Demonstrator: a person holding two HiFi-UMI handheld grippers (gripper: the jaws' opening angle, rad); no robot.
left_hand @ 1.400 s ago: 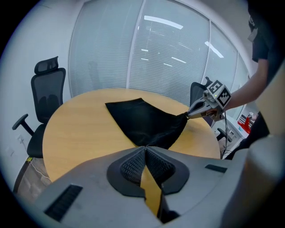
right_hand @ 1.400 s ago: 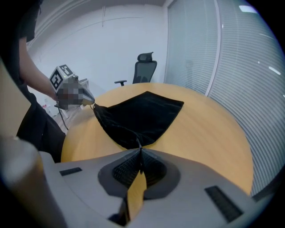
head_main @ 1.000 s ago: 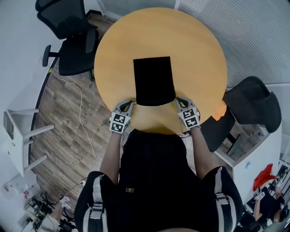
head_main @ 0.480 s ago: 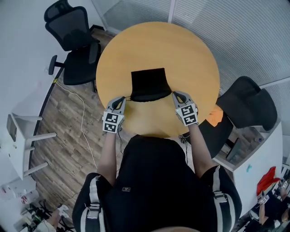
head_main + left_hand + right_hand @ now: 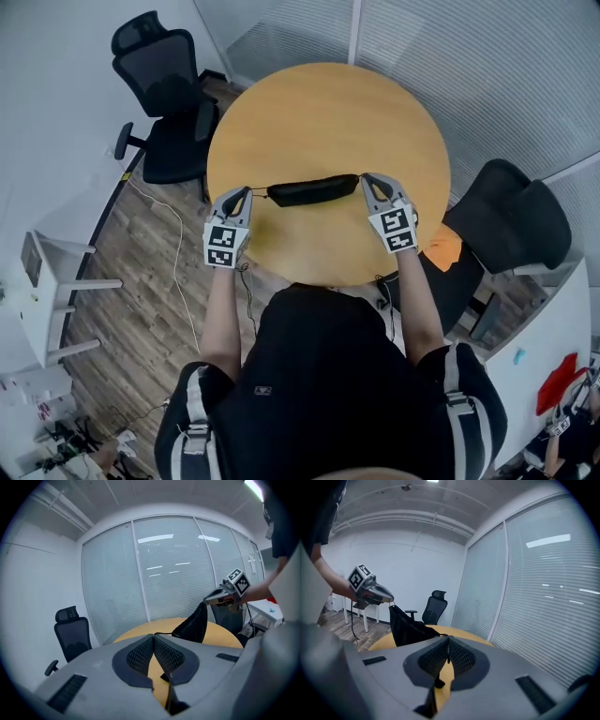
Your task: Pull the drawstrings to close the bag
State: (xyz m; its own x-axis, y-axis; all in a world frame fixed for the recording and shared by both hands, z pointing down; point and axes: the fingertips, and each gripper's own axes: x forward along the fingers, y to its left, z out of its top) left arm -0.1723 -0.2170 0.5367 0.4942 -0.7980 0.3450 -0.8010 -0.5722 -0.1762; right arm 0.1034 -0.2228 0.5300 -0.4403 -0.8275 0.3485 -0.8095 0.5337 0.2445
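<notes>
Grey left gripper [image 5: 240, 193]: jaws together, clamped on thin left drawstring [image 5: 260, 190]. Black bag [image 5: 312, 190] lies at its 3 o'clock in head view, hung between both tools over wooden table [image 5: 328, 112]. Right gripper [image 5: 367, 179]: jaws together on right drawstring [image 5: 443, 635], bag at its 9 o'clock. Bag's long axis runs 9-to-3, in line with both tools, neither nearer. Judgement: next pull goes straight outward, left toward 9, right toward 3.
</notes>
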